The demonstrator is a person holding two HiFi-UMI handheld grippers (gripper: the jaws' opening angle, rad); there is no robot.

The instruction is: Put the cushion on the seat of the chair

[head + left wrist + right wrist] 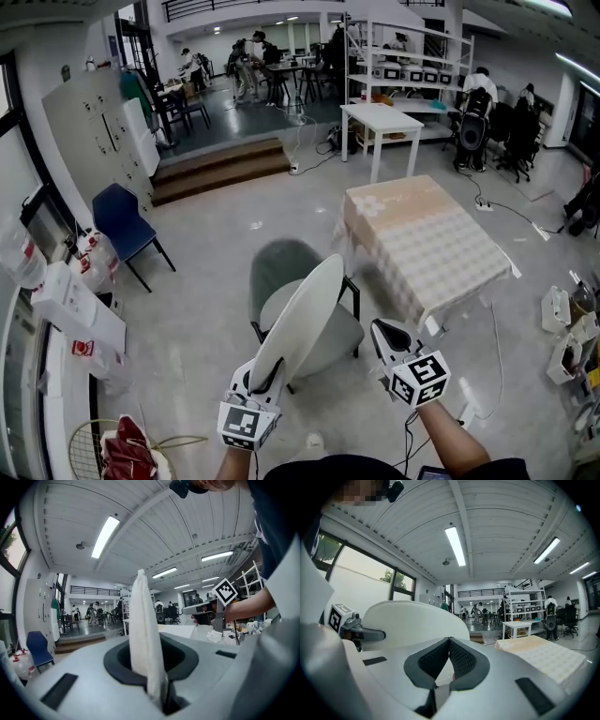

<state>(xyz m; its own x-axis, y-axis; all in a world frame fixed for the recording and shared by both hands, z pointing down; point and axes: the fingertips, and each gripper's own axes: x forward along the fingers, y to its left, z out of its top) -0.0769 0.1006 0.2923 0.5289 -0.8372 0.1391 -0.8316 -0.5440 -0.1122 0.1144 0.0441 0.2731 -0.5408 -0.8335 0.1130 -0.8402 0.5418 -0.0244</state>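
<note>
Workshop floor [216,234], chair [281,261] below, white cushion [305,314] edge-up clamped in left gripper [266,375] jaws, right gripper [381,328] jaws closed, empty

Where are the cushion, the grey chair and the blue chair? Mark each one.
cushion [301,317]: head view, middle of its white face.
grey chair [277,266]: head view, on its backrest.
blue chair [116,213]: head view, on its backrest.
</note>
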